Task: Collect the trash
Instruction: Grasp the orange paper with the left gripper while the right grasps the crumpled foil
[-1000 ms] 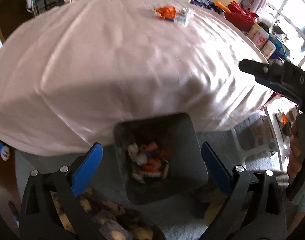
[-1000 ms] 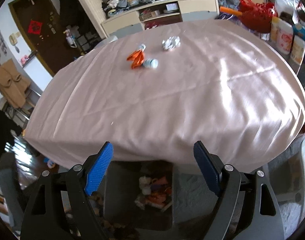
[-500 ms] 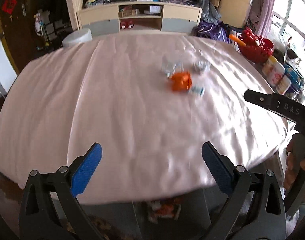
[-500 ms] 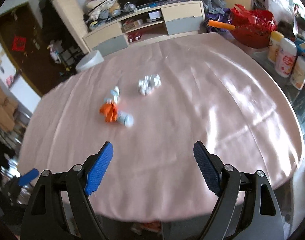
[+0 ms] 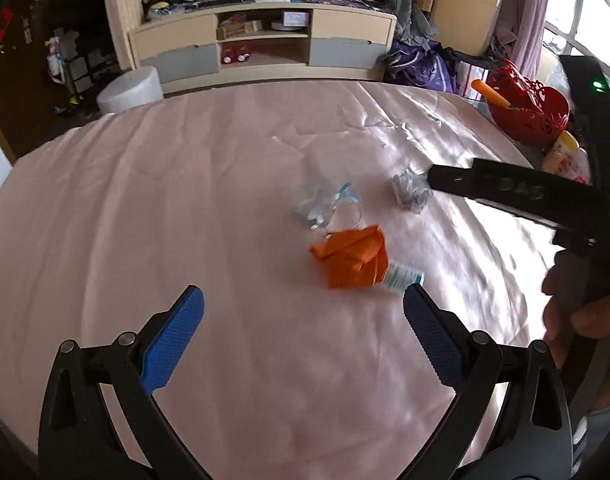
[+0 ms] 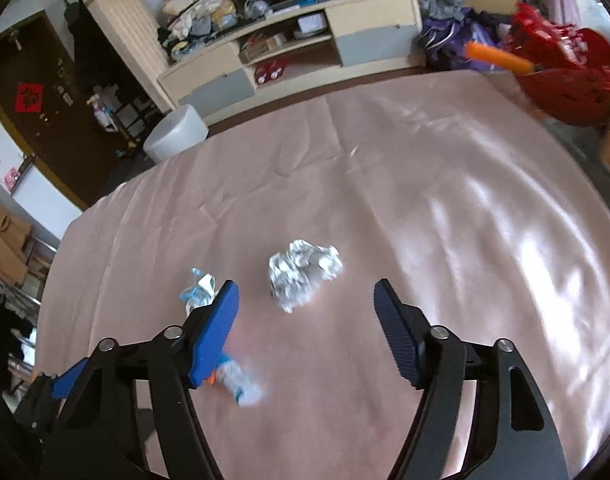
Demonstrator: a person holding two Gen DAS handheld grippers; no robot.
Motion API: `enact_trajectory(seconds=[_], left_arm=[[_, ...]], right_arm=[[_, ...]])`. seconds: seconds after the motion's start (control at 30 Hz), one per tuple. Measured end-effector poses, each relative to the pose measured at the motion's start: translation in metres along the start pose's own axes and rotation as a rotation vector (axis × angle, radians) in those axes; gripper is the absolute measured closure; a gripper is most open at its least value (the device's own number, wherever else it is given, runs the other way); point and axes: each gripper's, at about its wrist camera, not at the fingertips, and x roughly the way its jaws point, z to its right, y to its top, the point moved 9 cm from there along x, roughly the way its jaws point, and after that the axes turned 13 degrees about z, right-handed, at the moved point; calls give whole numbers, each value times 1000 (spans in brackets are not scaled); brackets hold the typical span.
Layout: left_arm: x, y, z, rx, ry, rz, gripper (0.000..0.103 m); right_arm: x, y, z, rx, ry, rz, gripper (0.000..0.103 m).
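Observation:
On the pink tablecloth (image 5: 185, 208) lie a crumpled orange wrapper (image 5: 351, 258) over a small white-and-blue packet (image 5: 403, 276), a clear blue-edged plastic wrapper (image 5: 325, 206) and a crumpled foil ball (image 5: 409, 192). My left gripper (image 5: 303, 304) is open and empty, just short of the orange wrapper. My right gripper (image 6: 307, 290) is open and empty, with the foil ball (image 6: 303, 272) just ahead between its fingers. The blue-edged wrapper (image 6: 199, 290) and the packet (image 6: 241, 382) show beside its left finger. The right gripper's body (image 5: 545, 196) crosses the left wrist view.
A red basket (image 5: 527, 110) with an orange stick and bottles (image 5: 563, 156) stand at the table's right edge. A white round stool (image 6: 177, 132) and a low TV cabinet (image 6: 289, 56) stand beyond the far edge.
Both grippers have risen from the bin below the table edge and moved forward over the table. The trash is now much nearer; the right gripper reached the foil ball.

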Motion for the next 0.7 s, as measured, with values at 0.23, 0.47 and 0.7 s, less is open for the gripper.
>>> enact_trajectory(seconds=[0.23, 0.47, 0.7], left_arm=[[34, 1, 7, 2, -10, -22, 9], [47, 0, 13, 1, -33, -47, 14], [50, 1, 25, 36, -55, -58, 40]], right_arm=[[38, -7, -10, -93, -37, -62, 57], [28, -3, -4, -87, -23, -47, 87], [20, 0, 2, -101, -17, -33, 90]])
